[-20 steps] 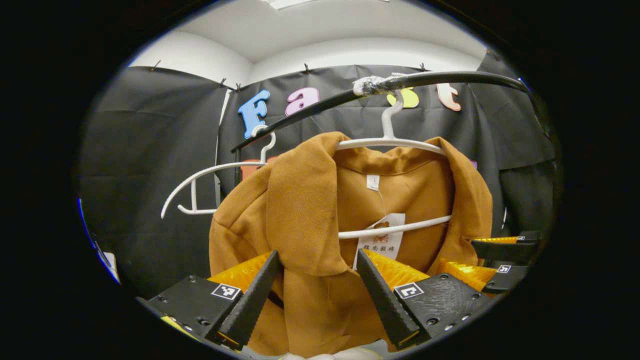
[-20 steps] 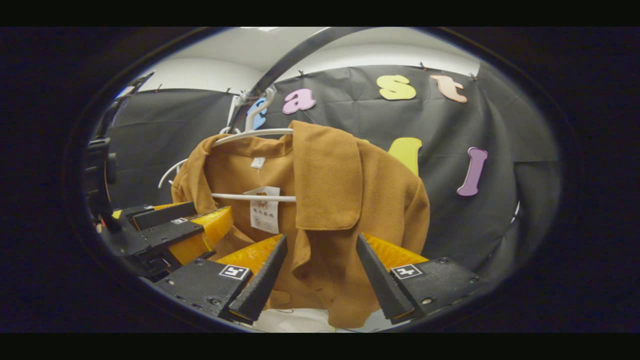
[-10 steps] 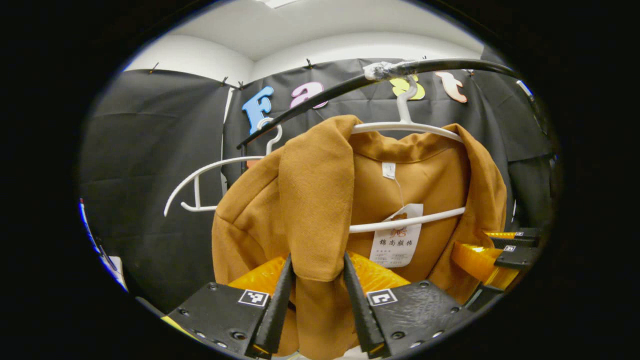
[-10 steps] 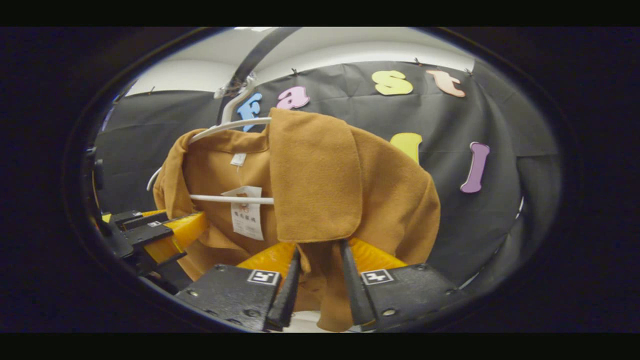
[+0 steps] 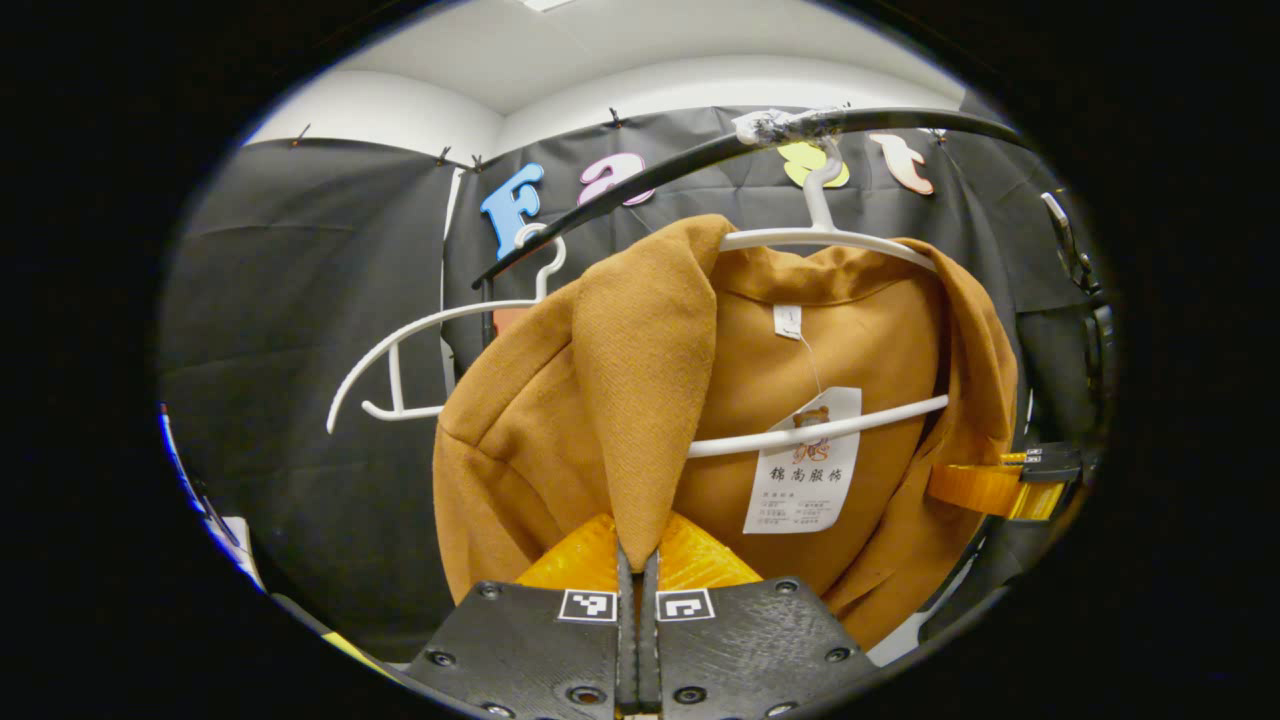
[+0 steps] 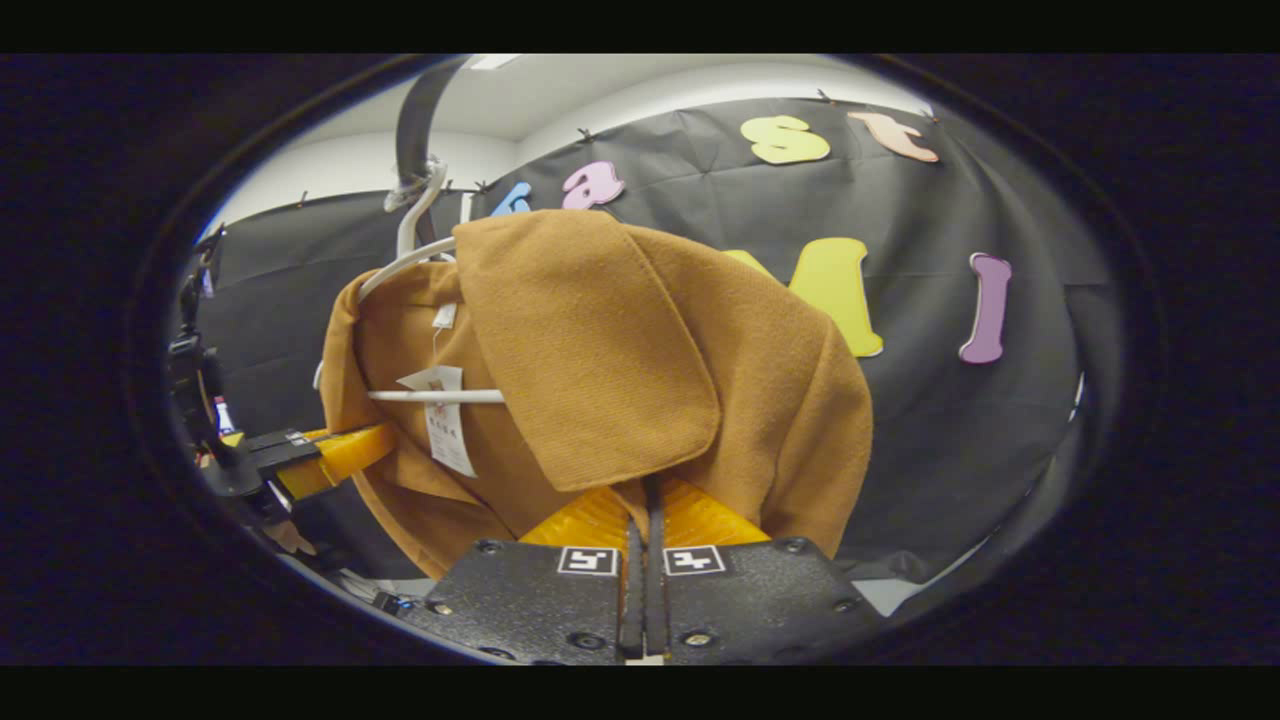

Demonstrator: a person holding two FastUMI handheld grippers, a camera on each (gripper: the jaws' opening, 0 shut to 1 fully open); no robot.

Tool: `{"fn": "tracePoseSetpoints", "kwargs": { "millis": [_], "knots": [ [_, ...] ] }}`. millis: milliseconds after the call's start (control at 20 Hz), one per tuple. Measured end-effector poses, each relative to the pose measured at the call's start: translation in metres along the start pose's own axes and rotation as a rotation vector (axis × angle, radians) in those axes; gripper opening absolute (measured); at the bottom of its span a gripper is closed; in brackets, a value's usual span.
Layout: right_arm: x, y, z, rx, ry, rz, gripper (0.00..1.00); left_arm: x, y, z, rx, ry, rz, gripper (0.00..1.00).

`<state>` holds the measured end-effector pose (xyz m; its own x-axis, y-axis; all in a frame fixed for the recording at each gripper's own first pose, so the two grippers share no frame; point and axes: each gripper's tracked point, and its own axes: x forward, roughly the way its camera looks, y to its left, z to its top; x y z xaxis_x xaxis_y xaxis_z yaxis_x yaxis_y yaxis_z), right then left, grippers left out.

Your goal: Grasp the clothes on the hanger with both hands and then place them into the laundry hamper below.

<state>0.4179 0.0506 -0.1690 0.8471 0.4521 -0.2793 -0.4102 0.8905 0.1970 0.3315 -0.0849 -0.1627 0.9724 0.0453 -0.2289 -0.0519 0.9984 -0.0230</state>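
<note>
Both tools, left tool (image 5: 637,560) and right tool (image 6: 645,515), pinch the coat (image 5: 600,400) lapels below the hanger (image 5: 830,240); pulling straight down risks snagging its 2 shoulders.

Plain ochre-brown jacket (image 5: 560,400) with a fine ribbed weave on the lapel. White hanger (image 5: 830,235) under it; second white hanger (image 5: 400,350) alongside. Black rail (image 5: 640,185), wrapped in silvery tape. White paper tag (image 5: 800,475) with dark print.
</note>
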Motion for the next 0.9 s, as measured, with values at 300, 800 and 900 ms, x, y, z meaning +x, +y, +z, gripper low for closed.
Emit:
{"fn": "tracePoseSetpoints", "kwargs": {
  "millis": [300, 800, 900],
  "knots": [
    [-0.011, 0.009, 0.006, 0.111, 0.034, 0.267, 0.04, -0.009, 0.003, 0.003, -0.044, 0.004, -0.057, 0.01],
    [-0.062, 0.049, 0.050, 0.273, -0.040, 0.667, 0.04, -0.030, 0.012, 0.037, -0.099, -0.063, -0.104, 0.03],
    [-0.072, 0.057, 0.065, 0.300, -0.079, 0.713, 0.03, -0.035, 0.010, 0.050, -0.115, -0.085, -0.117, 0.03]
  ]
}}
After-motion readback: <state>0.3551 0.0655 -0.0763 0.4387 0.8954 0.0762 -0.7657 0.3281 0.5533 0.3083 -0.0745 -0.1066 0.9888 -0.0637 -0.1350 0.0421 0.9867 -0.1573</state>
